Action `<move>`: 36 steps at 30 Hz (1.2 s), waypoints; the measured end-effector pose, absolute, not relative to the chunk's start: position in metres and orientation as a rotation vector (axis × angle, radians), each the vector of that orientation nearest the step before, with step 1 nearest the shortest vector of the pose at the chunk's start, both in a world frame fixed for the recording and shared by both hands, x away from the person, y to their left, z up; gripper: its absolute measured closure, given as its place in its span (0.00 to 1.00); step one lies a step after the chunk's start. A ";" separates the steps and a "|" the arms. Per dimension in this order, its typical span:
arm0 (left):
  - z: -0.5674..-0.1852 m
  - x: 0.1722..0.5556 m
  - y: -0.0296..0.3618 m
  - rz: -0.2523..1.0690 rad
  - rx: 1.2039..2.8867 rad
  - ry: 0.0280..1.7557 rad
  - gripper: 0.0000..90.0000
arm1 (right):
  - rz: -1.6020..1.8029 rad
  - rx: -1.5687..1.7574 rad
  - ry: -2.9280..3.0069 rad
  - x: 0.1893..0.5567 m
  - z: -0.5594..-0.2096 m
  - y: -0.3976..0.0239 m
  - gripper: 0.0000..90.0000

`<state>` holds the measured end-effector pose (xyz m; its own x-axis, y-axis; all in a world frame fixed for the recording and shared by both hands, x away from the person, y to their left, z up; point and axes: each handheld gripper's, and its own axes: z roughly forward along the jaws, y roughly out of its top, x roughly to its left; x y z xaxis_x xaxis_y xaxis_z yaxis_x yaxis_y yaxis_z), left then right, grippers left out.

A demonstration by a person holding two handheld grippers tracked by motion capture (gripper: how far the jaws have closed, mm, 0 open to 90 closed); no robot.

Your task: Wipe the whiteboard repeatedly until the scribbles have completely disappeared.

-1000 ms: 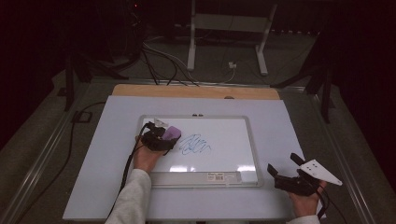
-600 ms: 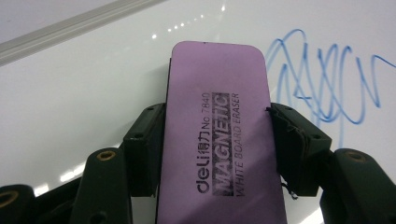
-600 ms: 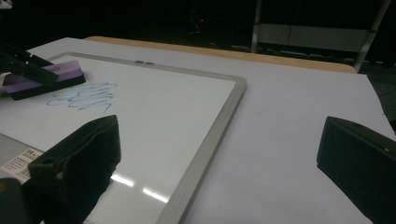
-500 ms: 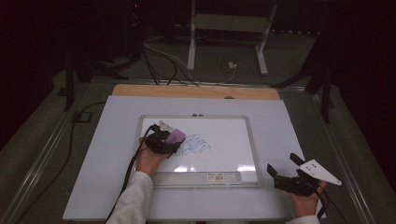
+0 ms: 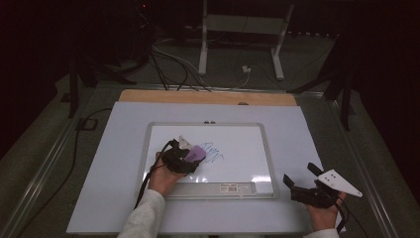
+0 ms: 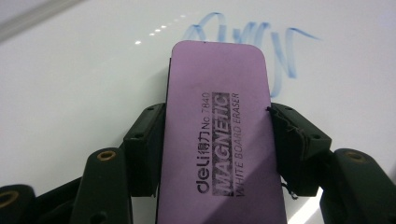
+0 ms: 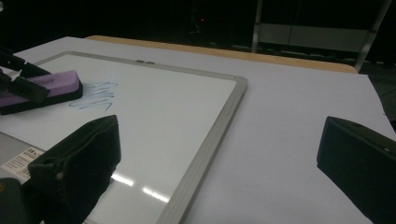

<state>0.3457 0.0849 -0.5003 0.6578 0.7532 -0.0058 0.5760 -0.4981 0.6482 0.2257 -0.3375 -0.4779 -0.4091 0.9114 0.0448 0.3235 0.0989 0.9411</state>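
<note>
Purple eraser (image 6: 217, 135) is clamped between the 2 jaws of the left tool (image 5: 184, 157), flat on the whiteboard (image 5: 247, 163). Blue scribble (image 6: 261, 44) lies just beyond its front edge. Right tool (image 5: 306, 184) stands open over the bench (image 5: 109, 163).

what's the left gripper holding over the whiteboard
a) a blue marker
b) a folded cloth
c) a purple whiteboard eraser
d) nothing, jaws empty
c: the left gripper has its jaws pressed on both sides of a purple eraser printed "magnetic white board eraser", just short of the blue scribble on the whiteboard.
</note>
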 end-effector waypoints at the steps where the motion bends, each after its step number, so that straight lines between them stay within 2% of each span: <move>1: -0.500 0.349 0.087 0.380 2.243 1.048 0.46 | 1.312 1.206 1.804 0.226 -0.478 -0.338 0.00; 5: -0.500 0.364 0.102 0.425 2.204 1.167 0.46 | 1.312 1.214 1.802 0.226 -0.478 -0.338 0.00; 10: -0.501 0.374 0.112 0.404 2.157 1.247 0.47 | 1.311 1.212 1.802 0.226 -0.478 -0.338 0.00; 15: -0.500 0.368 0.103 0.404 2.190 1.213 0.47 | 1.311 1.212 1.804 0.226 -0.478 -0.338 0.00; 24: -0.501 0.343 0.066 0.302 2.228 1.062 0.47 | 1.311 1.210 1.803 0.226 -0.478 -0.338 0.00; 29: -0.501 0.348 0.071 0.307 2.213 1.081 0.47 | 1.310 1.213 1.802 0.226 -0.478 -0.338 0.00; 36: -0.501 0.365 0.089 0.373 2.178 1.197 0.46 | 1.311 1.214 1.800 0.226 -0.478 -0.339 0.00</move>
<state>0.3651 0.0893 -0.5007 0.5499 0.8339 -0.0477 0.6593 -0.3983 0.6377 0.2258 -0.3387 -0.4780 -0.4045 0.9133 0.0469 0.3250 0.0956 0.9409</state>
